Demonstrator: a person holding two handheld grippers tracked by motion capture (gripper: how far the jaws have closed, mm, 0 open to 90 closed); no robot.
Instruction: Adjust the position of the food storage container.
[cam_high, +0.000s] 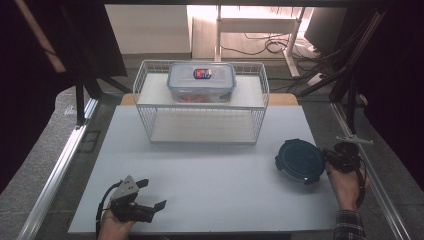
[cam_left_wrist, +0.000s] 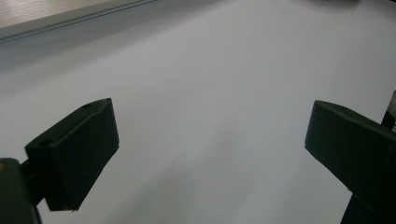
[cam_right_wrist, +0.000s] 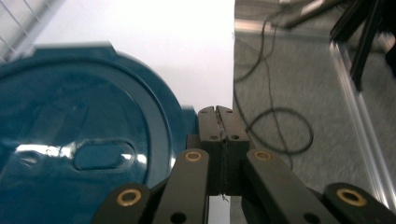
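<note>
Teal lid (cam_high: 300, 161) lay at the mat's (cam_high: 200, 190) right edge, its rim seemingly pinched in the clenched right gripper (cam_high: 334, 159), while the left gripper (cam_high: 150, 195) waited, jaws released, near left; the box (cam_high: 201, 81) on the far rack (cam_high: 150, 112) already sealed.

A white table (cam_high: 210, 185) stands on grey carpet (cam_high: 30, 165), cables (cam_high: 270, 45) trailing behind.

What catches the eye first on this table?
A white wire basket stands at the back of the table, a clear lidded food box inside it. To the right lies a round dark-teal lid, the shut right gripper at its edge; the left gripper rests open near the front.
</note>
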